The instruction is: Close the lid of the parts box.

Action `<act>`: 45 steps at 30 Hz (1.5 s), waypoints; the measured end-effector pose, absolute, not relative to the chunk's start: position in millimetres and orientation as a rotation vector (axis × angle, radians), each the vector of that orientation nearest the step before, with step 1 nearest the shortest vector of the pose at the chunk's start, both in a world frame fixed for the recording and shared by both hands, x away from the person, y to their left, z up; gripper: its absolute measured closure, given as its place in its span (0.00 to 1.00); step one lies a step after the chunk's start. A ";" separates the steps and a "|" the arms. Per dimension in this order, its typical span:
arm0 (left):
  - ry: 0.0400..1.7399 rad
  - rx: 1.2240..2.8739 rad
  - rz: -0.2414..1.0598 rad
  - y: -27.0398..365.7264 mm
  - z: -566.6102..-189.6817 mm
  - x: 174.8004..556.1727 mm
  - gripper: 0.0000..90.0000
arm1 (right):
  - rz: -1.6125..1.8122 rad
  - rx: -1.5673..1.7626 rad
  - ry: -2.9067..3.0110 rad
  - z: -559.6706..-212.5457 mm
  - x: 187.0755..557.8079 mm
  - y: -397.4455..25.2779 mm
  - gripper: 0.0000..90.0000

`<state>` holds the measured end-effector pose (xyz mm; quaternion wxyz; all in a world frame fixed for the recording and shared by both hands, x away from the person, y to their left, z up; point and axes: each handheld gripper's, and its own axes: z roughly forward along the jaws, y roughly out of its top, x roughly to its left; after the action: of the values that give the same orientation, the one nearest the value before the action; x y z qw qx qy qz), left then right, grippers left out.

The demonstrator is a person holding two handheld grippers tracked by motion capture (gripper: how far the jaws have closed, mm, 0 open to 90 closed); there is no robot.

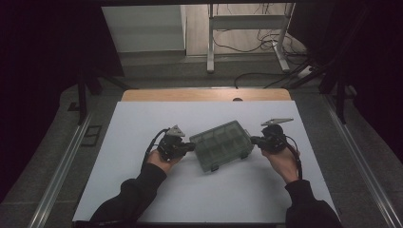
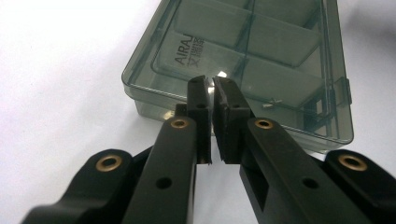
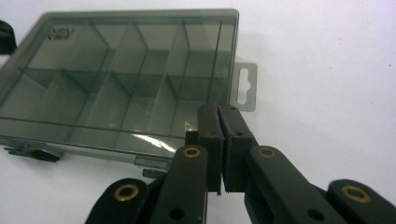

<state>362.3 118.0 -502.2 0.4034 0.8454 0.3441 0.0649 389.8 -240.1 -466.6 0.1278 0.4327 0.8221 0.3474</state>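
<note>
A smoky see-through plastic box (image 1: 222, 145) with inner dividers lies lid-shut on the white worktop (image 1: 142, 123), roughly at its middle; its long axis runs slantwise, from near-left to far-right in the high view, so the two short ends face the two hands. The left hand-held gripper (image 1: 190, 147) sits at the box's left short end, its tips at or just touching the wall; in the left gripper view its jaws stand almost together, with only a thin slit between the pads and nothing clearly held, the tips lying over the box's near edge (image 2: 196, 100) beside the printed lettering. The right hand-held gripper (image 1: 254, 140) sits at the opposite short end; in the right gripper view its jaws are closed pad to pad, empty, the tips (image 3: 219, 114) just in front of the box's corner (image 3: 205, 93) next to the hang tab (image 3: 244, 86); whether they touch the wall I cannot tell. Both hands look about equally near; the box lies straight ahead of each one, squeezed between them along its length. The latches (image 1: 215, 167) sit on the long side towards the person; any move to open the lid would likely turn on reaching that side rather than the ends.
</note>
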 end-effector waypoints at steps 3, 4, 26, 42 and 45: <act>0.875 2.138 0.164 117.9 -504.0 362.5 0.96 | 0.988 1.241 2.401 -468.9 389.8 -238.1 0.98; 0.875 2.139 0.167 117.9 -504.5 362.4 0.96 | 0.981 1.240 2.404 -469.6 389.7 -237.5 0.98; 0.832 2.110 0.121 106.3 -496.2 344.5 0.95 | 0.963 1.210 2.433 -472.7 389.1 -236.3 0.99; 0.758 2.124 0.080 82.6 -497.7 298.3 0.90 | 0.950 1.191 2.439 -472.2 387.4 -235.5 0.98; 0.750 2.142 0.057 77.1 -502.9 295.2 0.91 | 0.949 1.189 2.440 -472.0 386.9 -235.3 0.98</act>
<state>295.2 77.1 -502.9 0.4220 0.8554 0.2995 0.0229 386.9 -235.3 -472.0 0.1326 0.4099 0.8411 0.3270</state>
